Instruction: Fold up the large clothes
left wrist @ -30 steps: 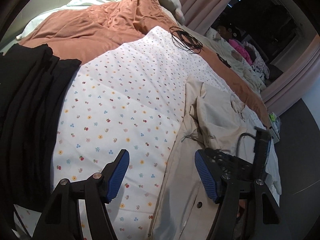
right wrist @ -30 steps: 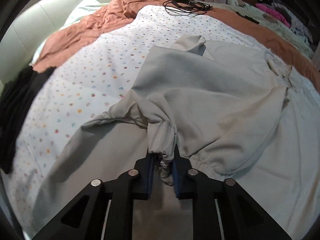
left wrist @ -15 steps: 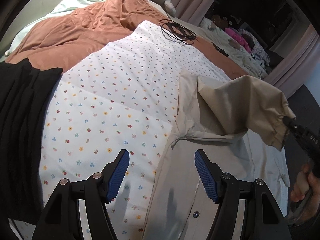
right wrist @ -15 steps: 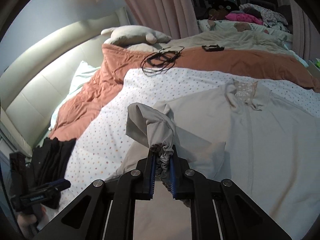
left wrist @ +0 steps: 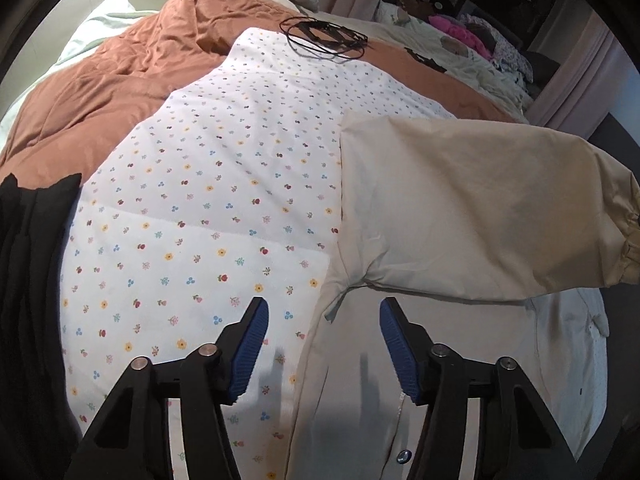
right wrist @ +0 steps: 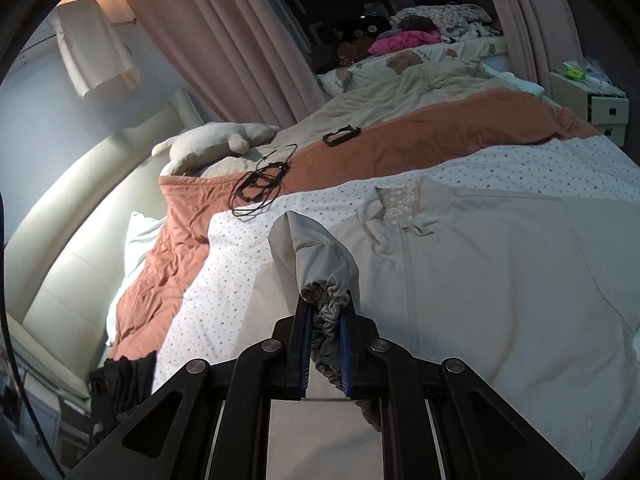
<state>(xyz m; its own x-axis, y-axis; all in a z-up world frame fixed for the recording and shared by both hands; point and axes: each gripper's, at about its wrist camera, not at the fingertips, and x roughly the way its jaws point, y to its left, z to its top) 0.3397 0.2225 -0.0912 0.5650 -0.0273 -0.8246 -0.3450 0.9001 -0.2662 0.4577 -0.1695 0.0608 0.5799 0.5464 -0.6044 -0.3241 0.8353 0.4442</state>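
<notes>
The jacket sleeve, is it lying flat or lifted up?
Lifted up. The right gripper pinches the sleeve by its gathered cuff, above the beige jacket.

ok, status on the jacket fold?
Right gripper shut on sleeve cuff, lifted. Left gripper open, empty, over jacket edge. Sleeve stretched across the body. Black cord farther up the bed, apart from the jacket.

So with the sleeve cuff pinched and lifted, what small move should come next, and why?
Probably carry the cuff across and lay the sleeve flat over the jacket front. The right tool is shut on the gathered cuff, the sleeve hangs raised above the body, and the left tool is open and idle.
</notes>
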